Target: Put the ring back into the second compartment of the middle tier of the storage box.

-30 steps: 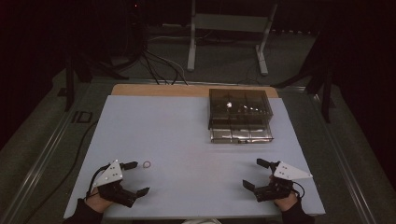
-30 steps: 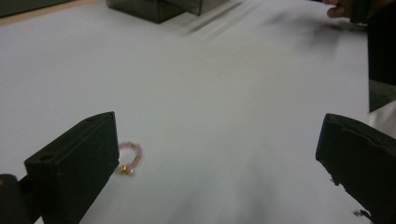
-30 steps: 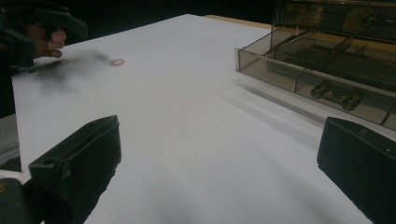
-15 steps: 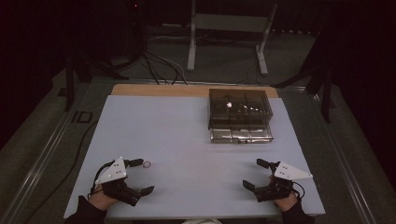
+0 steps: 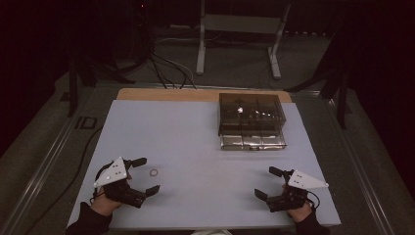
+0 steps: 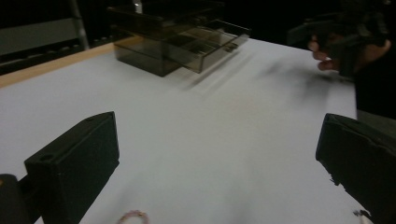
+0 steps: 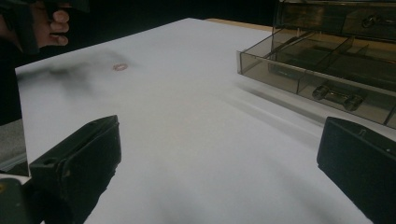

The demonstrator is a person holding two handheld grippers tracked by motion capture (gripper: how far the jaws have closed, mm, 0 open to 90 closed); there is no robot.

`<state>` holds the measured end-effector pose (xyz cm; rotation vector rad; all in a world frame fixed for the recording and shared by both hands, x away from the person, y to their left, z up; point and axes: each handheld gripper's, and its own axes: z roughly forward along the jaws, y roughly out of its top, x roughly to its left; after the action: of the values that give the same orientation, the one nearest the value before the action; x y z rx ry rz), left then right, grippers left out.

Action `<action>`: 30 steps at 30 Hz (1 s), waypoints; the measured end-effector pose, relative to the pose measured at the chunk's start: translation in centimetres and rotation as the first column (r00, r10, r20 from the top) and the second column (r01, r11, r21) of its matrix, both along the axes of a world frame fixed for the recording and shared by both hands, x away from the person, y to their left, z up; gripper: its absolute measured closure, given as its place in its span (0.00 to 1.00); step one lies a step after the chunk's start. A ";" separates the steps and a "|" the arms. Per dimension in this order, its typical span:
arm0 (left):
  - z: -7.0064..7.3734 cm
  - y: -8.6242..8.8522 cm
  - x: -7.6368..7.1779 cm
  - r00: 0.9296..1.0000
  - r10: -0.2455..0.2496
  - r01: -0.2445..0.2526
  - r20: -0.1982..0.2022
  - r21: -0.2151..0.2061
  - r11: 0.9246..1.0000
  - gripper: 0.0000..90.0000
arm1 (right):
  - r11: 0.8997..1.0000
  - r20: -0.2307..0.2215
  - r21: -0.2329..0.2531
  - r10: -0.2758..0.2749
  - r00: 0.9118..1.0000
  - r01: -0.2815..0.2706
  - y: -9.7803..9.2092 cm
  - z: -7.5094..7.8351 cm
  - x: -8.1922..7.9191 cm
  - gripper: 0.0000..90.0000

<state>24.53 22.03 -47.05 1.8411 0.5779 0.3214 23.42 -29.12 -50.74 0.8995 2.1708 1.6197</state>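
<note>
A small pinkish ring (image 5: 153,172) lies on the white table (image 5: 195,147) at the front left. My left gripper (image 5: 148,175) is open, and the ring lies on the table between its jaw tips. In the left gripper view the ring (image 6: 133,217) shows at the bottom edge, nearer the left jaw, with the gripper (image 6: 215,172) wide apart. My right gripper (image 5: 266,183) rests open at the front right with nothing in it. From the right gripper view (image 7: 215,172) the ring (image 7: 120,66) is far off.
A smoky transparent drawer box (image 5: 251,111) stands at the back right, its bottom drawer (image 5: 252,141) pulled out toward me. The drawer (image 7: 322,70) has several compartments and a handle (image 7: 337,95). A bare wooden strip (image 5: 166,94) runs along the table's far edge.
My left gripper has shifted right and turned, so its open jaws now flank the ring. The ring, the right gripper and the drawer box have not moved.
</note>
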 end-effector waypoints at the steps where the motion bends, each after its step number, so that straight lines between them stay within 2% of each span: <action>1: 0.0 0.1 0.1 1.000 0.002 -0.002 0.000 0.000 1.000 0.01 | 1.000 0.000 0.000 0.000 1.000 0.000 0.0 0.0 0.0 0.00; 6: 0.1 0.2 0.7 0.999 0.033 -0.033 -0.019 0.010 0.999 0.01 | 1.000 -0.001 -0.004 -0.002 1.000 0.002 0.0 0.0 0.0 0.00; 13: 0.2 0.2 1.5 0.995 0.101 -0.101 -0.016 0.031 0.994 0.01 | 1.000 -0.010 0.024 -0.002 1.000 0.002 -0.2 0.0 0.0 0.00; 17: 0.1 0.4 1.9 0.990 0.140 -0.139 -0.014 0.045 0.989 0.01 | 1.000 -0.009 0.014 -0.004 1.000 0.004 -0.2 0.0 -0.1 0.00; 20: 0.1 0.4 2.2 0.988 0.151 -0.149 -0.027 0.054 0.987 0.01 | 1.000 -0.008 0.013 -0.005 1.000 0.005 -0.2 0.0 -0.1 0.00; 26: 0.0 0.6 3.0 0.979 0.195 -0.191 -0.052 0.075 0.979 0.01 | 1.000 -0.007 0.010 -0.007 1.000 0.007 -0.2 0.0 -0.1 0.00; 29: -0.1 0.6 3.4 0.973 0.224 -0.219 -0.052 0.084 0.972 0.01 | 1.000 -0.007 0.011 -0.006 1.000 0.006 -0.2 0.0 -0.1 0.00; 30: -0.1 0.6 3.4 0.973 0.224 -0.219 -0.052 0.084 0.972 0.01 | 1.000 -0.007 0.011 -0.006 1.000 0.006 -0.2 0.0 -0.1 0.00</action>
<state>27.90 22.65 -47.17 1.8686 0.8270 0.4429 23.32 -29.34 -50.76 0.9156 2.1642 1.6294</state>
